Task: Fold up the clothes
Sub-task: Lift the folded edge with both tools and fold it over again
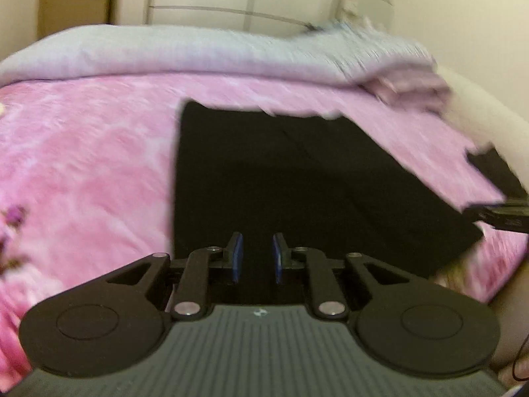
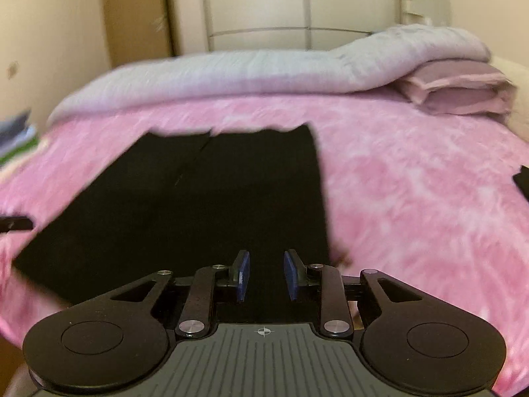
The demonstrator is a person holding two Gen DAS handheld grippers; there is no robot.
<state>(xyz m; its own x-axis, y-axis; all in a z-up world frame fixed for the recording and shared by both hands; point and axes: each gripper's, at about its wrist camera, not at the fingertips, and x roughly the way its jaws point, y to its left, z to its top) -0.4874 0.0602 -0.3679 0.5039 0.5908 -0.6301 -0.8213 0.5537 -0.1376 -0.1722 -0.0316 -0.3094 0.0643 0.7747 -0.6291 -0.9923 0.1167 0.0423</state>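
Observation:
A black garment (image 1: 264, 172) lies flat on the pink bedspread (image 1: 82, 165), folded into a rough rectangle with a seam down its middle. My left gripper (image 1: 257, 254) hovers over the garment's near edge, its blue pads apart and nothing pinched between them. In the right wrist view the same black garment (image 2: 215, 192) stretches away from my right gripper (image 2: 266, 273), which is open too, above the cloth's near right part. A dark piece of the other gripper (image 1: 499, 216) shows at the right edge of the left wrist view. Both pictures are blurred.
A grey blanket (image 2: 231, 69) lies bunched along the far side of the bed, with a mauve pillow (image 2: 463, 89) at the far right. A second dark item (image 2: 522, 182) rests on the bedspread at the right edge. A white wardrobe (image 2: 297, 6) stands behind the bed.

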